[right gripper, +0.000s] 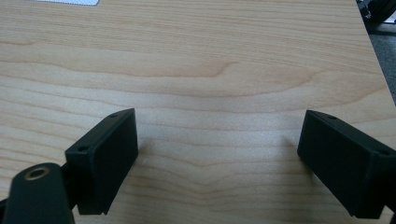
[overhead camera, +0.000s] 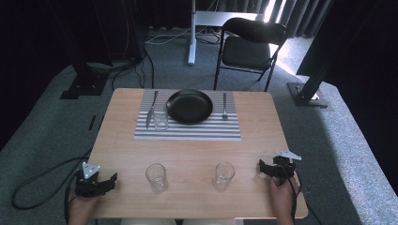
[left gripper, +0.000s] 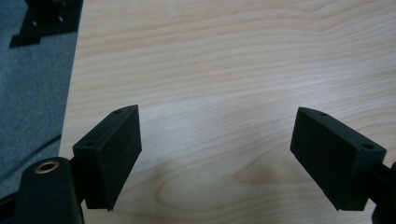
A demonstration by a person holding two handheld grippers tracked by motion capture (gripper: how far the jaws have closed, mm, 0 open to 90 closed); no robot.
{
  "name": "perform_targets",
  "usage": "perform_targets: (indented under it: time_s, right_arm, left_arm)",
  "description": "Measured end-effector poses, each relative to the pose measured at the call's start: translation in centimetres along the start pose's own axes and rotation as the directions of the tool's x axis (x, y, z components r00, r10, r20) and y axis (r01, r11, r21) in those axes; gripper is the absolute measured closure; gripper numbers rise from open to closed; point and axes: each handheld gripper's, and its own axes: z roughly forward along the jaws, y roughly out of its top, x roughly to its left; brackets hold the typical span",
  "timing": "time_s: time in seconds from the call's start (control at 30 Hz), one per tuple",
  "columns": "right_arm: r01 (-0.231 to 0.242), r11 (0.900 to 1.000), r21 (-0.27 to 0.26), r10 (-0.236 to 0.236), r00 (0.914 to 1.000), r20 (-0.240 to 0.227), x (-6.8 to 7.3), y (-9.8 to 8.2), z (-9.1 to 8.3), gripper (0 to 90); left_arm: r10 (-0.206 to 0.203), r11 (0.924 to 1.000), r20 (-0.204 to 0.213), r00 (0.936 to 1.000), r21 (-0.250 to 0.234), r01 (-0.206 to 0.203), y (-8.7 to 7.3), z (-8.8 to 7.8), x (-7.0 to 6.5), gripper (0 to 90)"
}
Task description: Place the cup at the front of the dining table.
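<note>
My left gripper [overhead camera: 111, 180] lies at the table's front left corner, held by a hand, with its jaws pointing right. In the left gripper view it [left gripper: 215, 154] stands open over bare wood, nothing between its pads. My right gripper [overhead camera: 263, 168] rests at the front right, jaws pointing left. It [right gripper: 217, 158] is open too, with bare wood between its pads. Two empty clear glasses [overhead camera: 156, 177] [overhead camera: 223, 175] stand between the grippers near the front edge, apart from both.
A striped placemat [overhead camera: 187, 129] at the far side carries a black plate [overhead camera: 189, 106], a knife [overhead camera: 151, 110] on its left, a fork [overhead camera: 225, 106] on its right and a third glass [overhead camera: 160, 120]. A black chair [overhead camera: 248, 49] stands beyond the wooden table [overhead camera: 187, 150].
</note>
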Motion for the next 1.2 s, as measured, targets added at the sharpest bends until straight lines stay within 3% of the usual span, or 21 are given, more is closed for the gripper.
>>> perform_targets:
  time_s: [0.17,0.3,0.33,0.43,0.7,1.2]
  right_arm:
    - [0.001,1.000,0.000,-0.001,1.0000,0.000,0.0,0.0,0.0,11.7]
    - [0.000,1.000,0.000,0.000,1.0000,0.000,0.0,0.0,0.0,11.7]
    - [0.000,1.000,0.000,0.000,1.0000,0.000,0.0,0.0,0.0,11.7]
    - [0.001,1.000,0.000,-0.001,1.0000,0.000,0.0,0.0,0.0,11.7]
    - [0.000,1.000,0.000,0.000,1.0000,0.000,0.0,0.0,0.0,11.7]
    - [0.001,1.000,0.000,-0.001,1.0000,0.001,0.0,0.0,0.0,11.7]
  left_arm:
    - [-0.036,0.9988,-0.018,0.9992,0.032,0.036,-0.9,0.0,0.4,17.1]
    - [-0.086,0.9960,-0.007,0.9963,0.026,0.086,-1.2,0.1,0.7,17.1]
    - [-0.095,0.9949,-0.028,0.9950,0.032,0.096,-1.3,0.2,0.7,17.1]
    - [-0.114,0.9930,-0.041,0.9927,0.027,0.115,-1.3,0.3,0.9,17.0]
    - [-0.139,0.9898,-0.078,0.9873,0.021,0.141,-1.2,0.5,0.9,16.9]
    - [-0.125,0.9913,-0.063,0.9901,0.034,0.128,-0.7,1.0,0.6,10.5]
